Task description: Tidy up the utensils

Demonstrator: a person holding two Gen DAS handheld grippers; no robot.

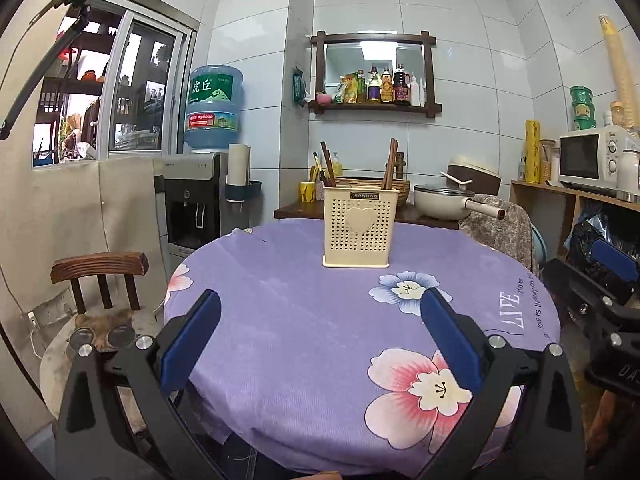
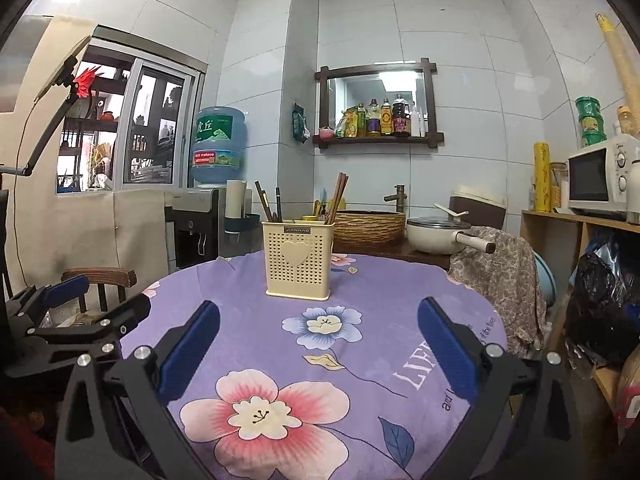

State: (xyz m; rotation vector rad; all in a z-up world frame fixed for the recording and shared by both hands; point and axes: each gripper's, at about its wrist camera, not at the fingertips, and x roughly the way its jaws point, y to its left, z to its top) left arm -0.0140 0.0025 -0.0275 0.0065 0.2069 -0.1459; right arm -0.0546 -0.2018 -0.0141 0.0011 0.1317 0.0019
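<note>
A cream perforated holder (image 1: 360, 227) with a heart on its front is standing upright on the desk (image 1: 304, 320), at centre frame in the left wrist view and just left of centre in the right wrist view (image 2: 298, 259). Dark chopsticks (image 1: 390, 163) are sticking up from its right compartment, and more utensils (image 1: 327, 165) are leaning in its left one. The desk is wearing a purple cloth printed with flowers, and the cloth around the holder is bare of other objects.

The left tongs (image 1: 320, 312) are filling the lower part of their own view, blue pads spread wide with nothing between them, well short of the holder. The right tongs (image 2: 319, 322) are showing the same posture in their view: jaws fully apart, gripping nothing. Each pair is also appearing at the edge of the other's view, the right at the right edge and the left at the lower left.

Behind the desk, a cream pan (image 1: 444, 200) and a woven basin (image 2: 370, 226) are sitting on a dark counter. A water dispenser (image 1: 192, 196) is standing at left, a microwave (image 1: 592, 160) at right.
</note>
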